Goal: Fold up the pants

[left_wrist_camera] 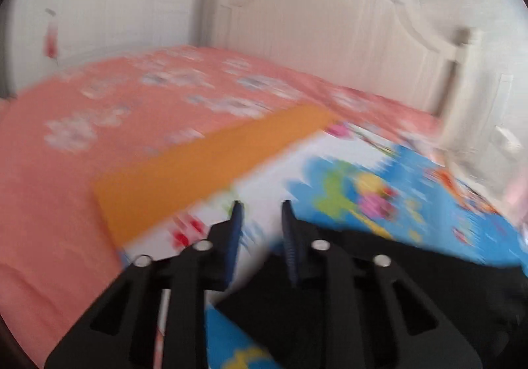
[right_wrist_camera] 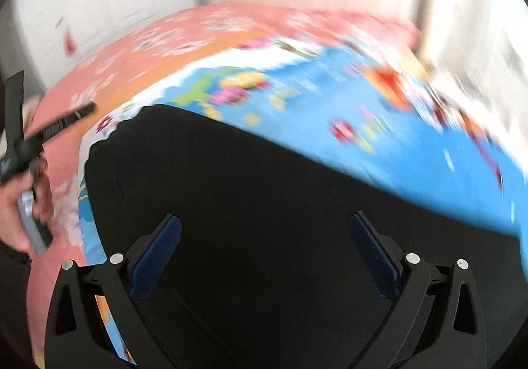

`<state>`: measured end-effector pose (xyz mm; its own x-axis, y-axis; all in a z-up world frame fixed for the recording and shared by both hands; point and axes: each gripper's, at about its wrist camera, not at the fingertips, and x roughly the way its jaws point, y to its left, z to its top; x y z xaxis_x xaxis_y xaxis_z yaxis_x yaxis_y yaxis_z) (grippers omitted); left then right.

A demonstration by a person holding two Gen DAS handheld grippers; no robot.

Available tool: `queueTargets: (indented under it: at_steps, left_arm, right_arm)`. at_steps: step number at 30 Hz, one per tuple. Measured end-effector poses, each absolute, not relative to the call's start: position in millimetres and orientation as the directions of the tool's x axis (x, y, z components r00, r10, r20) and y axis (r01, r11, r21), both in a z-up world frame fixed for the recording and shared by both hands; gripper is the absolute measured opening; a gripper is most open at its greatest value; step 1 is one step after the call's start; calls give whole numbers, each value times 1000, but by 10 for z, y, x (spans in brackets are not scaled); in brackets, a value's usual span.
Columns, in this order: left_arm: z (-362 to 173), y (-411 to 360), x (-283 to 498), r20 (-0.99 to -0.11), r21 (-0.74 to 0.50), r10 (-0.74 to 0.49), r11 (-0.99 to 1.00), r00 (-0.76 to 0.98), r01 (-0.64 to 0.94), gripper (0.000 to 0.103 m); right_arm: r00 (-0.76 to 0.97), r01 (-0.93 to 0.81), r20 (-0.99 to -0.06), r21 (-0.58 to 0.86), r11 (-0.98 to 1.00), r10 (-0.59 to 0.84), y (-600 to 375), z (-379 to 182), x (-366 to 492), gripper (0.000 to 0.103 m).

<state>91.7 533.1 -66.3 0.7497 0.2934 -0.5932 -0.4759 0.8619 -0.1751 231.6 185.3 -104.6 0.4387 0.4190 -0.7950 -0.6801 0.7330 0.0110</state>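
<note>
The black pants (right_wrist_camera: pixel 250 204) lie flat on a colourful play mat (right_wrist_camera: pixel 412 151) on the bed. In the left wrist view they show as a black cloth (left_wrist_camera: pixel 379 266) at lower right, under the right finger. My left gripper (left_wrist_camera: pixel 260 210) hovers over the mat at the pants' edge, jaws a small gap apart, nothing between them. My right gripper (right_wrist_camera: pixel 264 230) hangs over the middle of the pants, jaws wide apart and empty. The left gripper and the hand holding it show at the left edge of the right wrist view (right_wrist_camera: pixel 49 131). Both views are motion-blurred.
The mat has an orange border (left_wrist_camera: pixel 211 164) and lies on a pink floral bedsheet (left_wrist_camera: pixel 99 111). A white headboard (left_wrist_camera: pixel 346 22) stands behind the bed. White wardrobe doors (left_wrist_camera: pixel 99 6) are at the far left.
</note>
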Motion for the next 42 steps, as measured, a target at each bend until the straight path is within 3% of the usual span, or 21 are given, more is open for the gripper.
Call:
queueTargets:
  at_steps: [3, 4, 5, 7, 9, 11, 13, 16, 20, 25, 33, 37, 41, 42]
  left_arm:
    - [-913, 5087, 858, -647, -154, 147, 936, 749, -317, 18]
    - [-1010, 5040, 863, -670, -118, 151, 945, 727, -305, 19]
    - [-1108, 5037, 876, -685, -74, 197, 939, 702, -336, 28]
    - [-1173, 5288, 739, -675, -108, 286, 873, 680, -475, 31]
    - [-1143, 5541, 496, -639, -237, 291, 806, 712, -542, 28]
    - [-1116, 5700, 209, -578, -441, 199, 739, 791, -509, 28]
    - [-1159, 5688, 61, -543, -546, 113, 706, 832, -452, 28]
    - [-1297, 5584, -108, -478, -695, -32, 624, 878, -356, 28]
    - [-1434, 5391, 0, -463, -751, -113, 577, 879, -321, 28]
    - [-1468, 5443, 200, -472, -760, -106, 553, 875, -342, 20]
    - [-1078, 5325, 273, -509, -623, -38, 705, 860, -338, 14]
    - [-1362, 5435, 321, -561, -658, -65, 640, 825, -397, 14]
    - [-1421, 5505, 202, -512, -705, -70, 604, 856, -373, 28]
    - [-1436, 5550, 176, -498, -724, -70, 583, 865, -370, 28]
  right_arm:
    - [389, -718, -810, 32, 695, 439, 2373, -995, 2438, 94]
    - [384, -735, -813, 18, 678, 439, 2570, -986, 2465, 88]
    - [376, -755, -817, 4, 656, 437, 2745, -998, 2477, 85]
    - [333, -794, -832, 6, 607, 444, 3056, -1078, 2510, 73]
    - [299, -814, -853, 6, 581, 427, 3310, -1242, 2559, 72]
    - [280, -814, -871, 8, 580, 405, 3485, -1420, 2672, 64]
    - [317, -808, -875, -47, 587, 366, 3564, -1547, 2745, 53]
    - [341, -789, -870, -60, 611, 355, 3550, -1641, 2817, 54]
    - [366, -785, -856, -73, 616, 364, 3537, -1665, 2811, 58]
    - [379, -764, -859, -81, 640, 345, 3516, -1677, 2876, 76]
    - [473, -732, -809, -141, 666, 349, 3482, -1595, 2860, 75]
    - [476, -735, -810, -152, 661, 343, 3491, -1577, 2872, 75]
    - [457, -764, -778, -95, 638, 431, 3481, -1431, 2749, 75]
    - [439, -779, -777, -80, 622, 450, 3513, -1407, 2699, 75]
